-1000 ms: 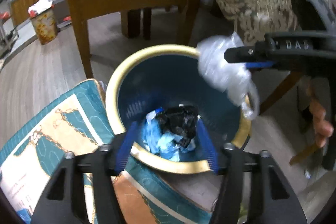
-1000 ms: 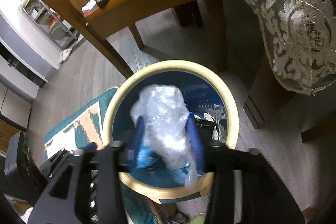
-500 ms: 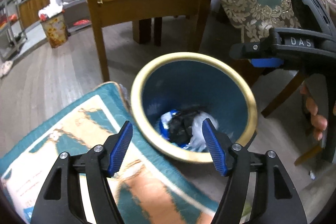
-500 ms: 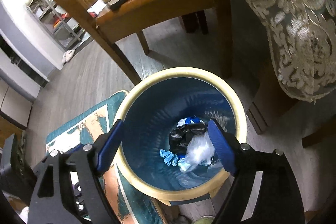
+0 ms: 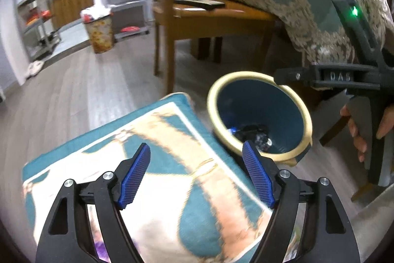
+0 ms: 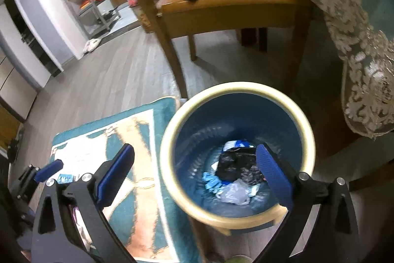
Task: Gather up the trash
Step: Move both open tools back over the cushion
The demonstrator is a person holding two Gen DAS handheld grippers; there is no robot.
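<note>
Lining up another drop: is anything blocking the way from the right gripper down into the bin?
Nothing visible. The right gripper is open and empty above the bin, whose mouth is uncovered, with trash at the bottom.

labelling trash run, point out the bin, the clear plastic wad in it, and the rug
bin point(image 6: 170, 139), right wrist view, left side of its cream rim
clear plastic wad point(image 6: 234, 192), right wrist view, middle of the crumpled wad
rug point(image 5: 157, 139), left wrist view, on its patterned centre

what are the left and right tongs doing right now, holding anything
Left tongs: open, holding nothing.
Right tongs: open, holding nothing; the crumpled clear plastic bag lies in the round blue cream-rimmed trash bin.
</note>
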